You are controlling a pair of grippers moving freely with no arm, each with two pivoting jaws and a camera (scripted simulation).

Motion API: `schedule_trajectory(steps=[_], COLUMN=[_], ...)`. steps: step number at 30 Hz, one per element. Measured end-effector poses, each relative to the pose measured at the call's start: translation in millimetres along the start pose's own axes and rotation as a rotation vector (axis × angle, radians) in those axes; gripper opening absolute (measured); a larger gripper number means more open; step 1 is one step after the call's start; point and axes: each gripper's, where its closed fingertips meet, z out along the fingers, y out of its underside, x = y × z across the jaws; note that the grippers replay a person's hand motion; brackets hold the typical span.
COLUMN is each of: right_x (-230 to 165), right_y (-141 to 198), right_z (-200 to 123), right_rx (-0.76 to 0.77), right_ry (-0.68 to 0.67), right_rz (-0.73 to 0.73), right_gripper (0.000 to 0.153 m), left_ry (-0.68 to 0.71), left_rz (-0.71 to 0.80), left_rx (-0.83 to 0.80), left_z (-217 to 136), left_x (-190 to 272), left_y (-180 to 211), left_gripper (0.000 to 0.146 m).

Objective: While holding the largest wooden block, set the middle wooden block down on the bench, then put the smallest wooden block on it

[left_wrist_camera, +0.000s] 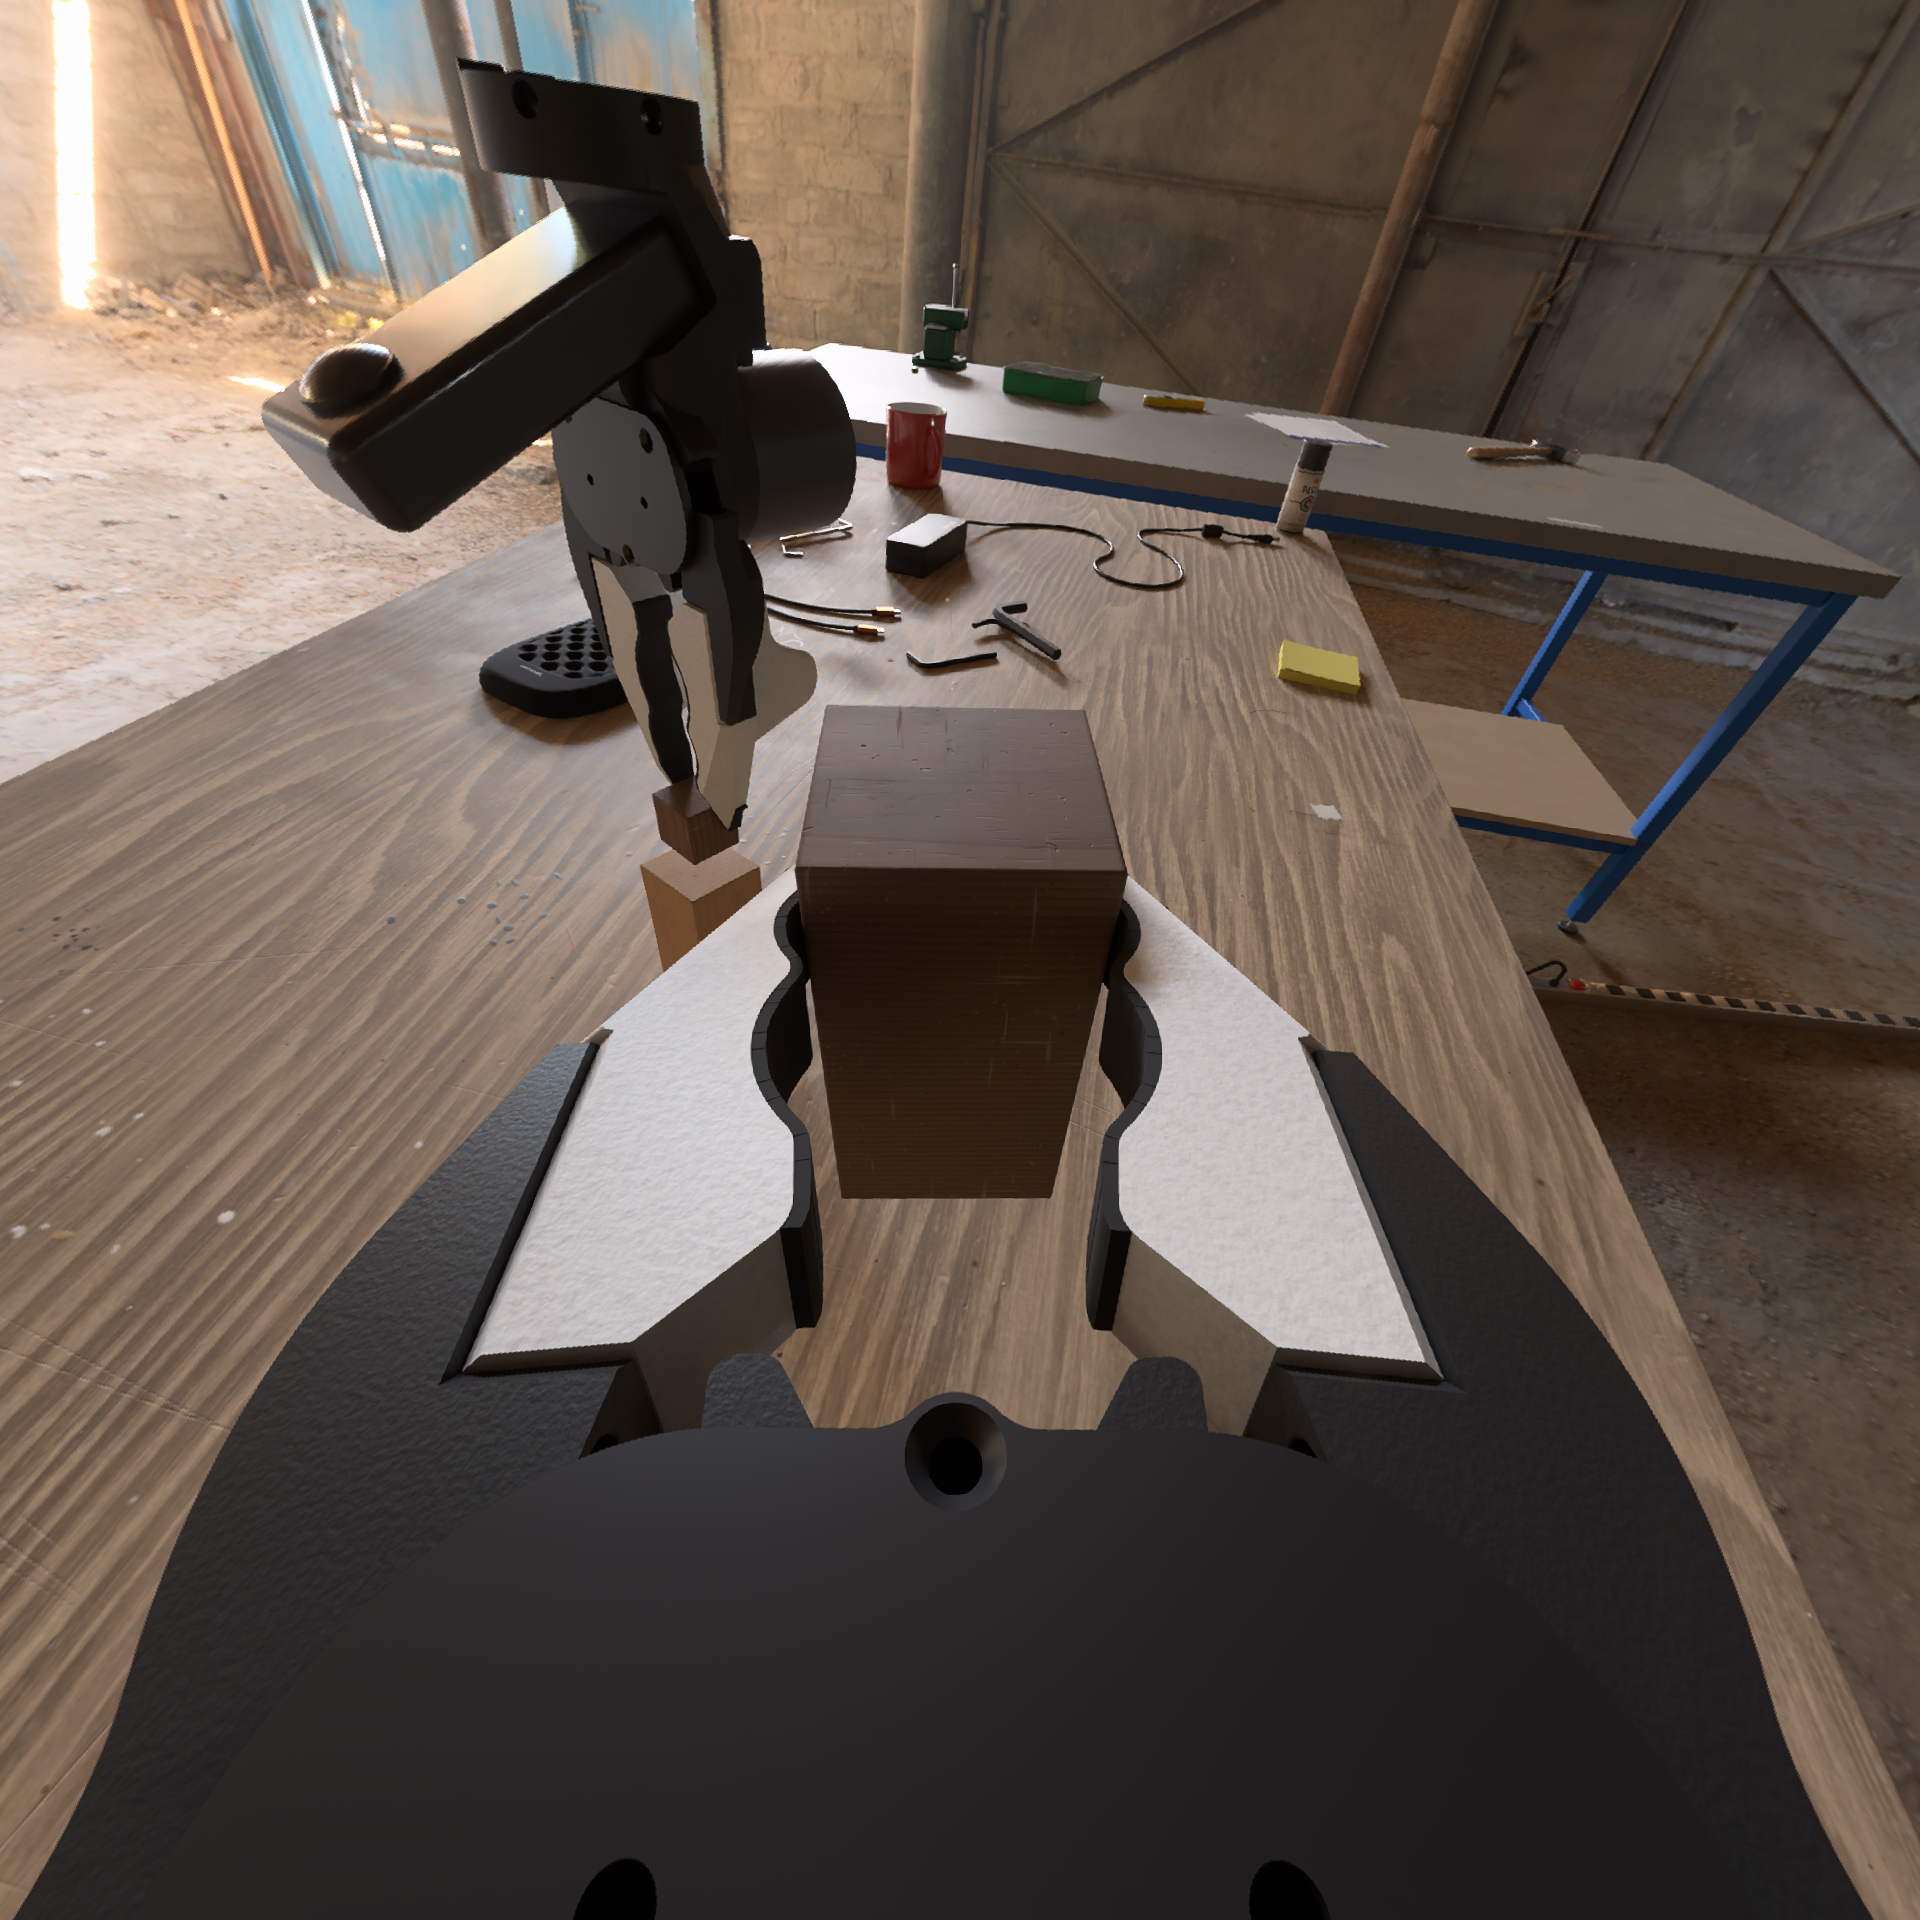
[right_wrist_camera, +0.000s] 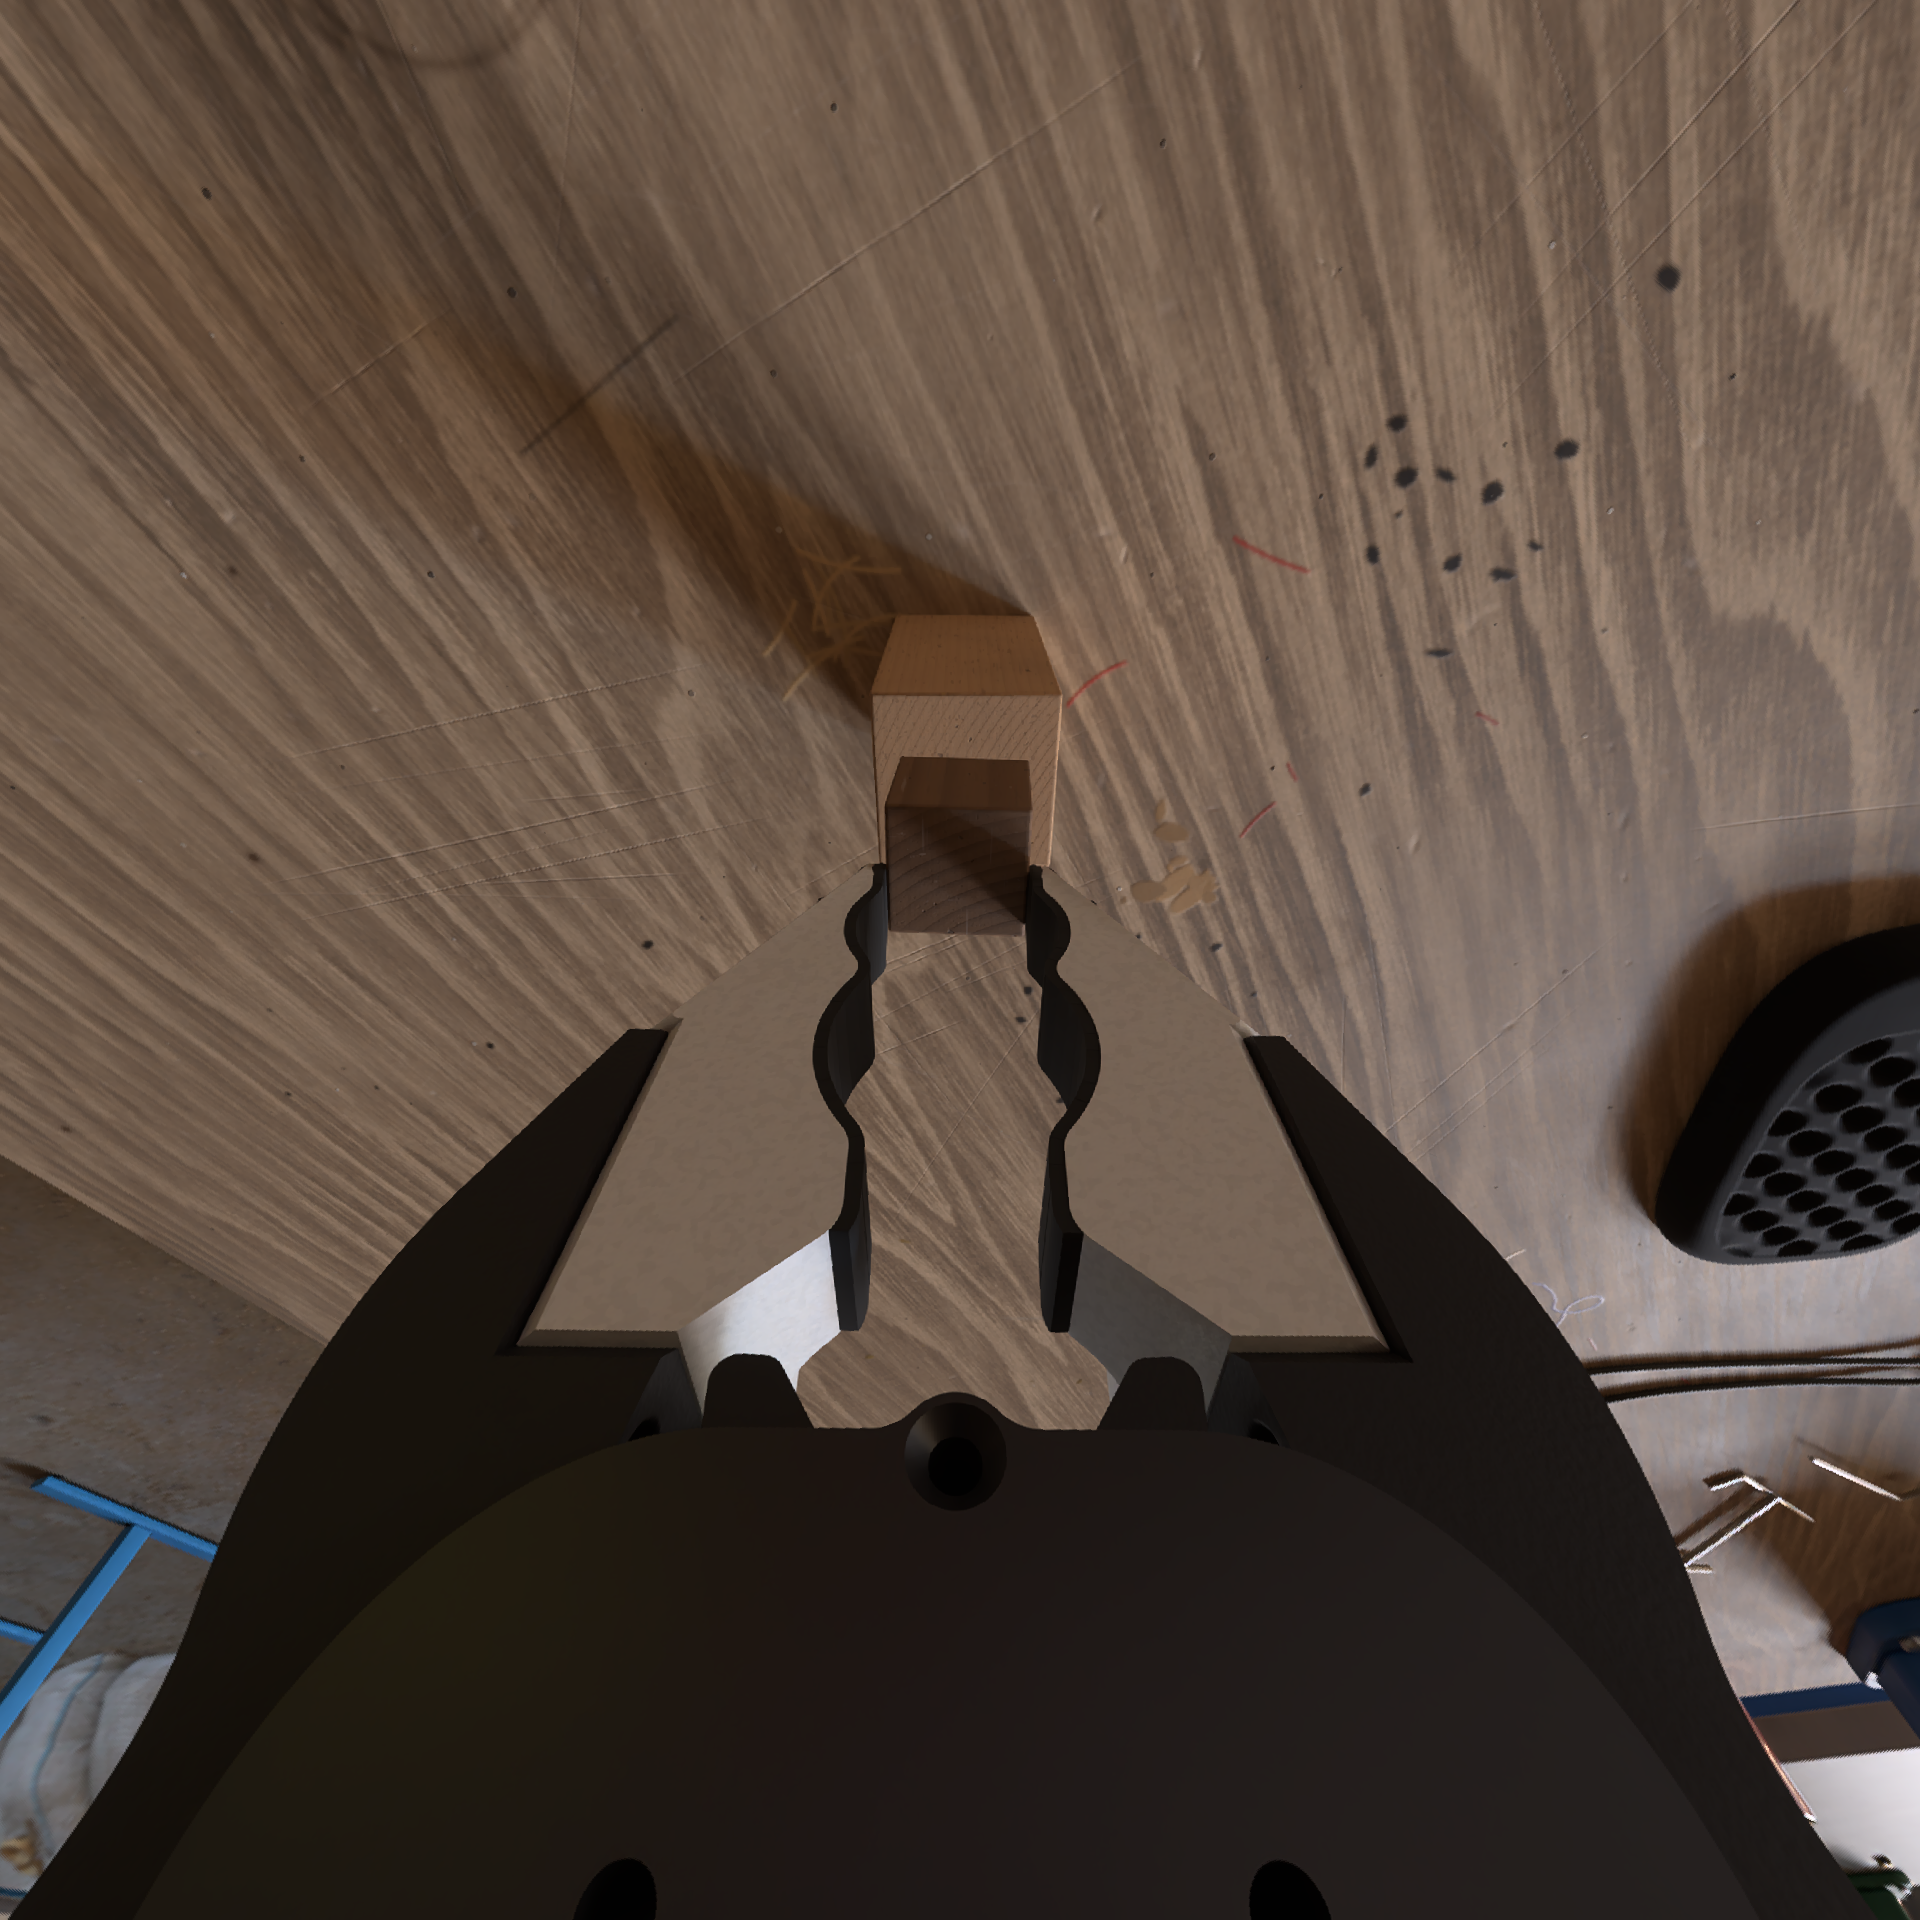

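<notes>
Dark-brown wood fills my left wrist view: the largest wooden block (left_wrist_camera: pixel 961 997) sits clamped between the two fingers of my left hand-held gripper (left_wrist_camera: pixel 961 925), raised clear of the table (left_wrist_camera: pixel 312 935), its lower end hanging above the grain.

My right hand-held gripper (right_wrist_camera: pixel 956 894) points steeply down at the table and is clenched on the smallest wooden block (right_wrist_camera: pixel 956 873), a mid-brown cube pinched at the very fingertips (right_wrist_camera: pixel 878 904). From my left wrist view I see the same right hand-held gripper (left_wrist_camera: pixel 707 800) just left of the big block, with the small cube (left_wrist_camera: pixel 688 826) at its tips.

Directly beneath that cube stands the middle wooden block (right_wrist_camera: pixel 966 686), pale and upright on the table. The small cube appears to rest on its top face, set toward the near edge, though I cannot tell whether the two truly touch.

Farther off on the table I see a black perforated pad (left_wrist_camera: pixel 551 665), a red mug (left_wrist_camera: pixel 915 445), a yellow sponge (left_wrist_camera: pixel 1317 665) and some hex keys (left_wrist_camera: pixel 1013 629).
</notes>
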Motion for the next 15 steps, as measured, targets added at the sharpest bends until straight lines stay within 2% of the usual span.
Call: schedule_trajectory(steps=[15], right_x=[-1.0], right_y=[0.9], right_z=[5.0], right_rx=[0.002], right_ry=[-0.028], right_rz=[0.0], right_gripper=[0.026], left_ry=[-0.002], left_rz=[0.002], left_rx=[-0.004], left_z=[-0.6], left_x=[0.8], left_y=[-0.5], left_gripper=[0.054])
